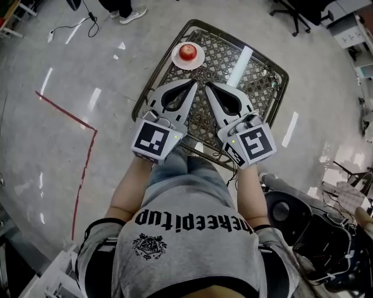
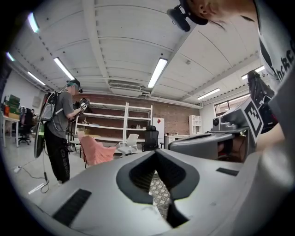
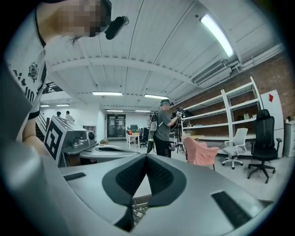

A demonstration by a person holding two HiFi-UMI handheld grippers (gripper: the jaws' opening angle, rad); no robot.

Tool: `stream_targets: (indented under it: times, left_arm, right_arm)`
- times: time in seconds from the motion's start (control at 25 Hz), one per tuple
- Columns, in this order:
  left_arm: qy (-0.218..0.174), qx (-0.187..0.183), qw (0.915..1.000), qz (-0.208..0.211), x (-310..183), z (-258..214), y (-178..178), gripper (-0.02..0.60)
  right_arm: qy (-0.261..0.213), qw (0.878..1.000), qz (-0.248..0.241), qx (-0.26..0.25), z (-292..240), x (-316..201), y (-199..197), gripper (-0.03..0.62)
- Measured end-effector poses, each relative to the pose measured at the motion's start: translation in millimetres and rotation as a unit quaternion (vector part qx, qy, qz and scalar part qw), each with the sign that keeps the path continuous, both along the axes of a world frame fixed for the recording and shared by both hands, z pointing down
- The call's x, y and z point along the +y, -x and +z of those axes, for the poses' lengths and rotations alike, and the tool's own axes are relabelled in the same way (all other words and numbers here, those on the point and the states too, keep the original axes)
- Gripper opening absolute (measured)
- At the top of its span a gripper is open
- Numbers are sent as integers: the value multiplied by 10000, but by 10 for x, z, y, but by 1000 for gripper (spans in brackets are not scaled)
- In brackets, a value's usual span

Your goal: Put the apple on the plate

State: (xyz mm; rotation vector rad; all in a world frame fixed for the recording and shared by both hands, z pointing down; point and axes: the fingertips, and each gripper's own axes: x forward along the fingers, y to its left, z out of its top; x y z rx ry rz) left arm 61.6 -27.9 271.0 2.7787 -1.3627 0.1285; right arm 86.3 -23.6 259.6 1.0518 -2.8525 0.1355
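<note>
A red apple [image 1: 187,52] sits on a small white plate [image 1: 178,60] at the far left corner of a dark lattice-top table [image 1: 262,87] in the head view. My left gripper [image 1: 194,83] and right gripper [image 1: 207,85] hover side by side over the table's near half, tips close together, well short of the plate. Both are shut with nothing between their jaws. In the left gripper view my left gripper [image 2: 156,151] points level into the room; in the right gripper view my right gripper [image 3: 146,156] does the same. Neither gripper view shows the apple.
A white tube [image 1: 239,67] lies on the table's right part. Red tape [image 1: 81,122] runs across the grey floor at left. Office chairs [image 1: 291,11] and cabled gear [image 1: 326,238] stand at right. A person [image 2: 57,133] stands near shelves [image 2: 115,122] and a pink-draped chair [image 2: 94,150].
</note>
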Motion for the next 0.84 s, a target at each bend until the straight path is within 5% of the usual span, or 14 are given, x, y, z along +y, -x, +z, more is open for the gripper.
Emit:
stream_targets:
  times: [0.84]
  left_arm:
    - [-229,-113,9996,-91,577,-275,-45,34]
  right_arm:
    - [-301,9992,-248,-130,-270,569,55,2]
